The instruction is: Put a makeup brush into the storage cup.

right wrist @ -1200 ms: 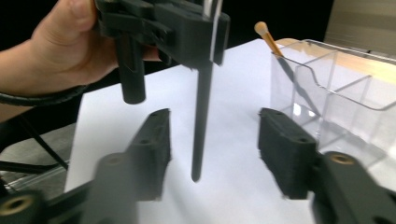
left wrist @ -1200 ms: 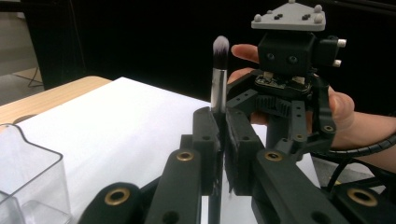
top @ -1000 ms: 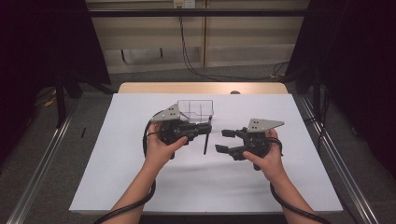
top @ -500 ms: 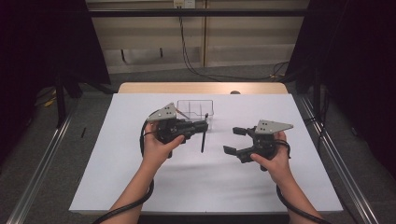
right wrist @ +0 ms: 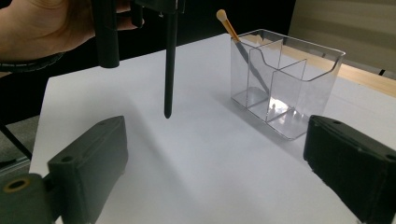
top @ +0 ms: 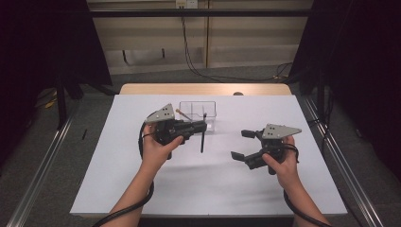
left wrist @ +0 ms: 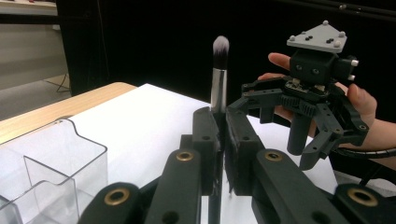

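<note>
My left gripper [top: 202, 126] is shut on a makeup brush [top: 203, 139] and holds it upright above the white table, just in front of a clear plastic organiser [top: 197, 109]. In the left gripper view the brush [left wrist: 218, 79] shows a silver ferrule and grey-white bristles on top, and its black handle [right wrist: 170, 60] hangs down clear of the table. A second brush with a tan tip [right wrist: 229, 25] leans in the organiser's [right wrist: 285, 70] left compartment. My right gripper [top: 240, 144] is open and holds nothing, to the right of the held brush.
A white sheet [top: 118, 189] covers the table, with a wooden strip [top: 156, 89] along the far edge. Metal rails [top: 45, 165] run along both sides. Cables trail from both grippers toward the near edge.
My right gripper has drawn away to the right from the brush and stays open. The left gripper has shifted slightly left, with the brush still in it.
</note>
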`<state>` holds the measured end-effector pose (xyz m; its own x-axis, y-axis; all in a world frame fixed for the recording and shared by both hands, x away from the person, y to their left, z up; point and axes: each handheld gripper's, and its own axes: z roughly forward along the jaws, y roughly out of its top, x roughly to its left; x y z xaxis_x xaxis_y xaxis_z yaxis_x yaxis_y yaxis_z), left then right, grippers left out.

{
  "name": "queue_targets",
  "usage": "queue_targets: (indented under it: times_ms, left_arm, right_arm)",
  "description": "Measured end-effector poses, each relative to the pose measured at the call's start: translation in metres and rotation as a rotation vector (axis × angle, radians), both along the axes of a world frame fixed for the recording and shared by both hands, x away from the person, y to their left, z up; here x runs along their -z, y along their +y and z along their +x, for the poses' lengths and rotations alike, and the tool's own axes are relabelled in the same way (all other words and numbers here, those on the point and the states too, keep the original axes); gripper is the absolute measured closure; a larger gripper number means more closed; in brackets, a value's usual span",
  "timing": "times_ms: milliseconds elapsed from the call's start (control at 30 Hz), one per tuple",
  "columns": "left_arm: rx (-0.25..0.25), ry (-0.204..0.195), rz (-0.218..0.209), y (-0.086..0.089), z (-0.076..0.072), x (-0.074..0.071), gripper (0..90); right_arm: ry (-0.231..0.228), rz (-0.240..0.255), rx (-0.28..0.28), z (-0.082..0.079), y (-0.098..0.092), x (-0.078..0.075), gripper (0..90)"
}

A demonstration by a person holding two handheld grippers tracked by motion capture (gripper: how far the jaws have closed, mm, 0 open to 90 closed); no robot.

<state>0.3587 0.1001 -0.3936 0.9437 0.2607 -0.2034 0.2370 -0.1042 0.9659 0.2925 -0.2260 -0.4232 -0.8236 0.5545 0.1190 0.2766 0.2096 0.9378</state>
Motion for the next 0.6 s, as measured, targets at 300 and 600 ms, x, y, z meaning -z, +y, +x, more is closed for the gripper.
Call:
queue_targets:
  times_ms: [300,600]
  left_arm:
    - [-0.024,-0.004,-0.011,0.006,0.002,0.0,83.7]
    - [-0.056,-0.015,-0.026,0.012,0.005,-0.002,83.8]
  right_arm:
    - [-0.007,0.005,0.009,-0.005,-0.008,0.001,6.6]
    - [-0.015,0.016,0.023,-0.01,-0.016,0.004,7.0]
